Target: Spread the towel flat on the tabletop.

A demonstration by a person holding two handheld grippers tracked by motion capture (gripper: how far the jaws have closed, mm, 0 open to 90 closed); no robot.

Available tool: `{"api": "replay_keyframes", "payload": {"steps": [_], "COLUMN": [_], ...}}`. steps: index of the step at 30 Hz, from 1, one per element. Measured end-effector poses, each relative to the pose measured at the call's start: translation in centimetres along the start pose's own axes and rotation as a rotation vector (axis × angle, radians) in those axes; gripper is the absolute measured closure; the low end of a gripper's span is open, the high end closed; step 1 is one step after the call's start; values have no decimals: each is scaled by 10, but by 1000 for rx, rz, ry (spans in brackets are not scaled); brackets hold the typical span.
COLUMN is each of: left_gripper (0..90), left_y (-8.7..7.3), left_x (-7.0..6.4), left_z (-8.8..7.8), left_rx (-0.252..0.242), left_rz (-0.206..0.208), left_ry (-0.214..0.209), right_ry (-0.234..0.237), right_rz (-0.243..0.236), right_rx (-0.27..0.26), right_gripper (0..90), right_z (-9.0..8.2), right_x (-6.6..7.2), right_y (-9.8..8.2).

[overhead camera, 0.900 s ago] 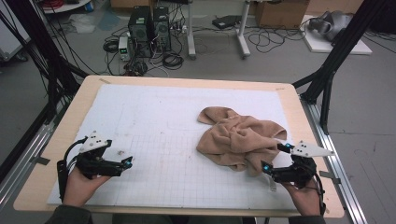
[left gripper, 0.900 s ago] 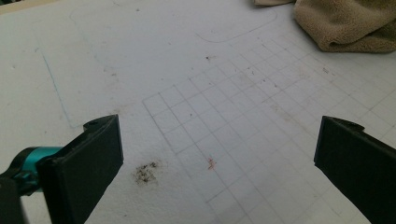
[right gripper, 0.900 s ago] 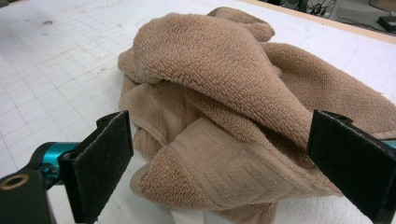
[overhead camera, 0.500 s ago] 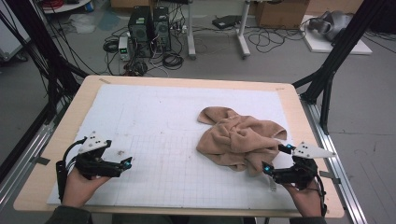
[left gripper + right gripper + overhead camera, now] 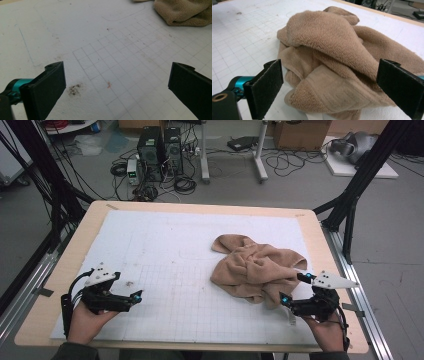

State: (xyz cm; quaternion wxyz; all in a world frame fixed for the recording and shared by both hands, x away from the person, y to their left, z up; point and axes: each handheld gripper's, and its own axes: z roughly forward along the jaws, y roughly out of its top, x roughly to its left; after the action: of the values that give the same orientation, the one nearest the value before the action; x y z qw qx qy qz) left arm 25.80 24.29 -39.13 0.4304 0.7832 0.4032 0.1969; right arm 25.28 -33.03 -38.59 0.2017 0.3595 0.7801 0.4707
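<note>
On the counter (image 5: 150,235) a towel (image 5: 255,267) lies crumpled just before the wide-open right gripper (image 5: 295,289), while the left gripper (image 5: 136,296), also open, holds nothing.

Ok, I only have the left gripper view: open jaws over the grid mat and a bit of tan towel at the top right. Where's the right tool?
Observer: The right tool is at the near right edge of the towel, pointing into it.
Operator: Has it gripped the towel?
Observer: No. In the right gripper view a fold of the towel lies between the jaws, but they stand wide open and are not clamped on it.
</note>
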Motion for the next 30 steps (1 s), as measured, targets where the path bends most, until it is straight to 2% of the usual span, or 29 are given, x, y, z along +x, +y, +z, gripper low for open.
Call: {"api": "replay_keyframes", "payload": {"steps": [8, 9, 10, 11, 13, 15, 16, 17, 19, 21, 22, 23, 25, 30], "left_gripper": [18, 18, 18, 18, 18, 18, 18, 18, 18, 18, 18, 18, 18, 18], "left_y": [2, 2, 3, 3, 3, 3, 2, 1, -1, -3, -3, -4, -4, -1], "left_x": [-5, -5, -5, -5, -6, -7, -7, -7, -7, -6, -6, -6, -6, -8], "left_z": [4, 5, 6, 6, 7, 8, 8, 9, 10, 10, 10, 10, 10, 12], "left_rx": [3, 1, 1, 1, 2, 3, 3, 6, 8, 12, 10, 12, 11, 6], "left_rz": [4, 3, 2, 2, 3, 3, 4, 3, 2, -2, -4, -1, -6, 1], "left_ry": [-17, -18, -20, -20, -22, -24, -24, -28, -30, -29, -30, -31, -30, -37], "right_ry": [23, 30, 64, 69, 94, 125, 125, 138, 142, 156, 165, 172, 189, 233], "right_rz": [-54, -62, -99, -109, -112, -122, -122, -146, -164, -183, -183, -164, -119, -113], "right_rx": [9, 13, 20, 22, 41, 58, 58, 99, 153, 219, 229, 233, 245, 218], "right_gripper": [67, 92, 162, 162, 171, 226, 226, 269, 361, 529, 618, 693, 737, 759], "right_z": [12, 15, 24, 27, 39, 51, 51, 65, 77, 90, 93, 95, 98, 98], "right_x": [2, 3, 4, 4, 4, 5, 5, 6, 8, 8, 7, 7, 5, 10], "right_y": [28, 33, 45, 49, 56, 61, 61, 63, 62, 59, 59, 59, 63, 77]}}
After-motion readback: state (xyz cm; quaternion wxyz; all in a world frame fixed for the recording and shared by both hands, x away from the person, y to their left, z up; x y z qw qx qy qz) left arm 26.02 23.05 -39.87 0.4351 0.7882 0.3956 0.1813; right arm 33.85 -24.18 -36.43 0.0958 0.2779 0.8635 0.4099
